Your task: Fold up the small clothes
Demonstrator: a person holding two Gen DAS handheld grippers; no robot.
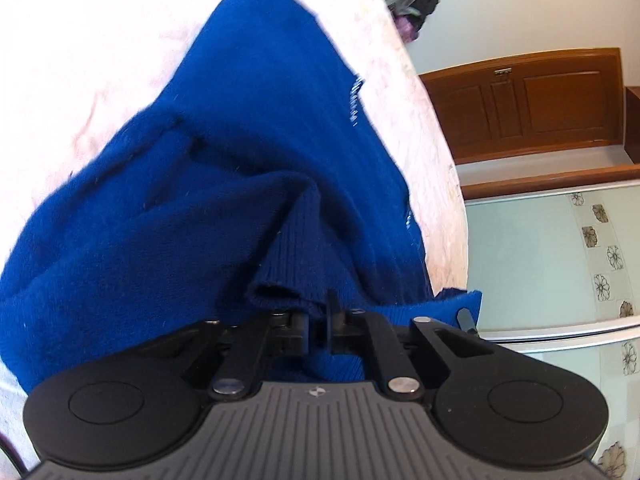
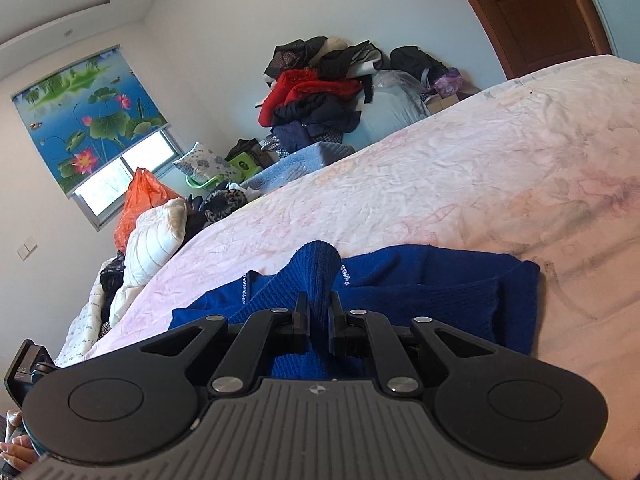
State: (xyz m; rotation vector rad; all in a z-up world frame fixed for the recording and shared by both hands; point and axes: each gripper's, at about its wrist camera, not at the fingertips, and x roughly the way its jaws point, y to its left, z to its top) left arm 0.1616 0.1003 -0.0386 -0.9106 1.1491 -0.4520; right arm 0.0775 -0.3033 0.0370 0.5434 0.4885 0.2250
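A royal-blue knit sweater (image 1: 248, 128) lies spread on the pale pink bed sheet (image 1: 88, 60), with small sparkly trim along one edge. My left gripper (image 1: 318, 320) is shut on a ribbed edge of the sweater, which bunches up just beyond the fingertips. In the right wrist view the same sweater (image 2: 432, 280) lies across the sheet (image 2: 460, 184). My right gripper (image 2: 318, 312) is shut on a ribbed fold that stands up between its fingers.
The bed's edge (image 1: 452, 208) runs close on the right of the left wrist view, with a wooden door (image 1: 536, 104) and tiled floor beyond. A heap of clothes (image 2: 320, 96), pillows (image 2: 156, 236) and an orange bag (image 2: 140, 196) line the bed's far side.
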